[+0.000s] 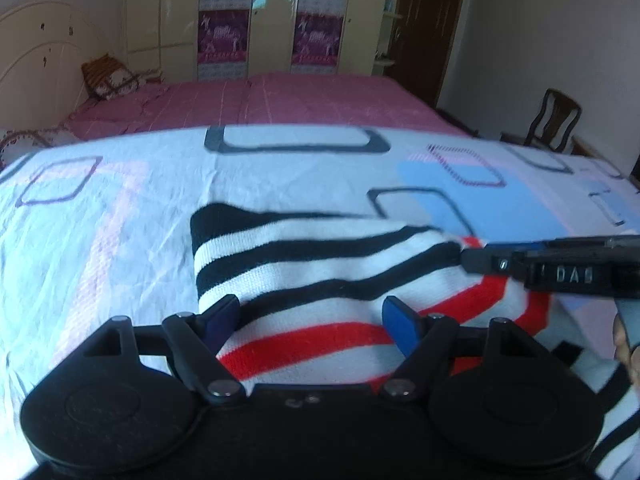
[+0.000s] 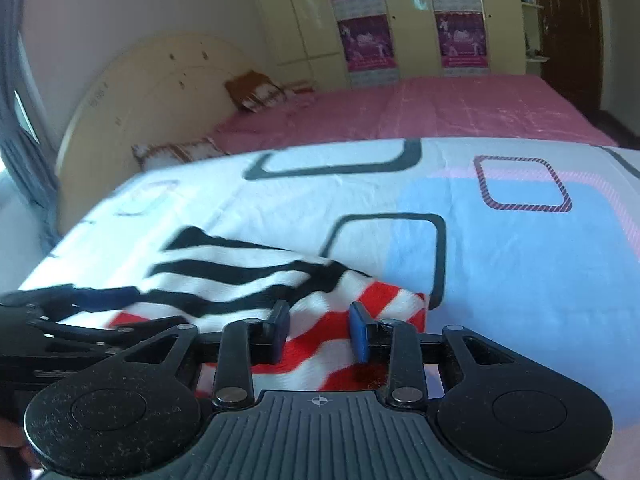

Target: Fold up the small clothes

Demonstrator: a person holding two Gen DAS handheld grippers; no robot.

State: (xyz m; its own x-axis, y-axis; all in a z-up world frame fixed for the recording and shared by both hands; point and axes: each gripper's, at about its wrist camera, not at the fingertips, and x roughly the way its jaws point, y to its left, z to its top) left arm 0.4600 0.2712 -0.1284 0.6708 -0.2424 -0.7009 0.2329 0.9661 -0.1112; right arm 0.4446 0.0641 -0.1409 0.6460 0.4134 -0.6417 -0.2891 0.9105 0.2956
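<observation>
A small knitted garment (image 1: 312, 272) with black, white and red stripes lies on the patterned sheet (image 1: 120, 208). It also shows in the right wrist view (image 2: 248, 280). My left gripper (image 1: 312, 324) is open, its blue pads (image 1: 400, 328) astride a fold of the garment. My right gripper (image 2: 320, 332) stands partly open over the red-striped edge, with cloth between its pads (image 2: 360, 336). The right gripper also shows in the left wrist view (image 1: 472, 260) at the garment's right end. The left gripper shows at the left edge of the right wrist view (image 2: 60, 320).
The white, blue and pink sheet (image 2: 500, 272) covers the near surface. Behind it lies a bed with a pink cover (image 1: 280, 100), pillows (image 1: 112, 76) and a cream headboard (image 2: 152, 92). A wardrobe (image 1: 272, 12) stands at the back, a wooden chair (image 1: 554, 120) at the right.
</observation>
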